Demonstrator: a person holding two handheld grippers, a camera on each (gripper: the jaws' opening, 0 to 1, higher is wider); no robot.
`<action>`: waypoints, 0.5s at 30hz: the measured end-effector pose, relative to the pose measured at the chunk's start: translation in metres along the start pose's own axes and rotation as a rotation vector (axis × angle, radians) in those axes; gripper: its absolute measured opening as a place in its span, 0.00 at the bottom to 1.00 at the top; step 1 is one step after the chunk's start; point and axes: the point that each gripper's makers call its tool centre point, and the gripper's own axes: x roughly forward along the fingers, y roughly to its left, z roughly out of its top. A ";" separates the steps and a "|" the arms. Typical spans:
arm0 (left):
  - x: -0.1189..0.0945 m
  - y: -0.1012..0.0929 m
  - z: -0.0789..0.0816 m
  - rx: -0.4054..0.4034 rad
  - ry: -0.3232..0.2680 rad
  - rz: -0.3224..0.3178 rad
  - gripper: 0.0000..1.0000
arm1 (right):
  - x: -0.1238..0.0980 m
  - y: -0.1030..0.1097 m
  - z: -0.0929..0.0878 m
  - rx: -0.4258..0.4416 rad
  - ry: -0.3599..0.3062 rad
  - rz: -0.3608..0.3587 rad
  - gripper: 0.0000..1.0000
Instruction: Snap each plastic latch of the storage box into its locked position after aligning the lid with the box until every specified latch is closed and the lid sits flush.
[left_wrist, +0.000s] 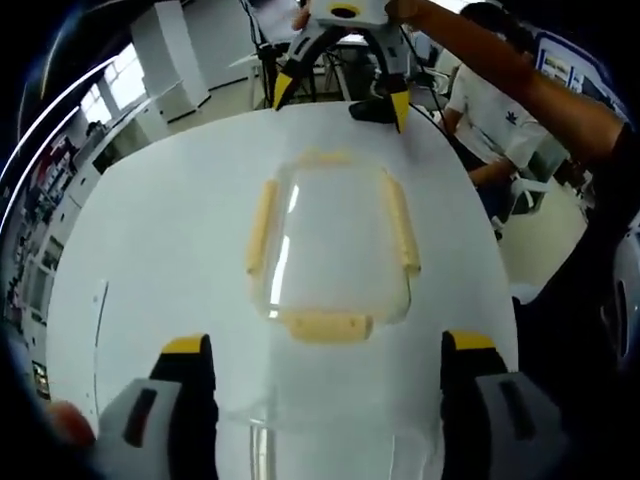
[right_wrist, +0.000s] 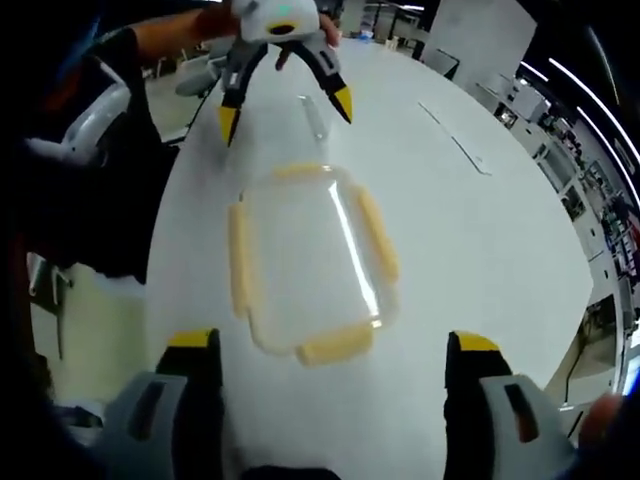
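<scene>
**A clear, light box waits between two open grippers**

The box (left_wrist: 335, 255) sits flat on the white counter (left_wrist: 150, 250), out in front of the left gripper (left_wrist: 330, 370) and between its two fingers (left_wrist: 185, 385). Those fingers are wide apart and hold nothing. In the right gripper view the box (right_wrist: 305, 255) also lies just ahead of the right gripper (right_wrist: 330, 370), whose fingers (right_wrist: 470, 385) are wide apart and empty too. Each gripper shows at the far side of the box in the other one's view, so the box is in the middle, with one gripper at each short end.

The lid (left_wrist: 340, 240) is see-through plastic and looks to be on the box. I cannot tell if it sits all the way down. Four pale yellow latches run round it: one near the left fingers (left_wrist: 325, 325), one on each long side, one at the far end (left_wrist: 322, 157). I cannot tell which are snapped shut.

The box looks small, light and hard. It is smooth, so it will likely slide on the counter if pushed from one side only. A good way may be to hold one end steady while the other gripper presses a latch. The latches look thin, so press on the middle of the yellow strip, not the corner. The clear plastic could crack if squeezed too hard.
</scene>
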 end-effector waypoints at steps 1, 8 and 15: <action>0.001 0.000 0.001 0.001 -0.002 -0.001 0.91 | 0.000 0.000 0.000 0.003 -0.002 0.003 0.89; 0.006 0.001 0.000 0.037 0.000 0.009 0.91 | 0.005 -0.003 -0.008 -0.013 0.018 0.012 0.86; 0.015 0.000 0.005 0.083 -0.029 0.028 0.89 | 0.008 -0.007 -0.015 -0.028 0.032 0.016 0.73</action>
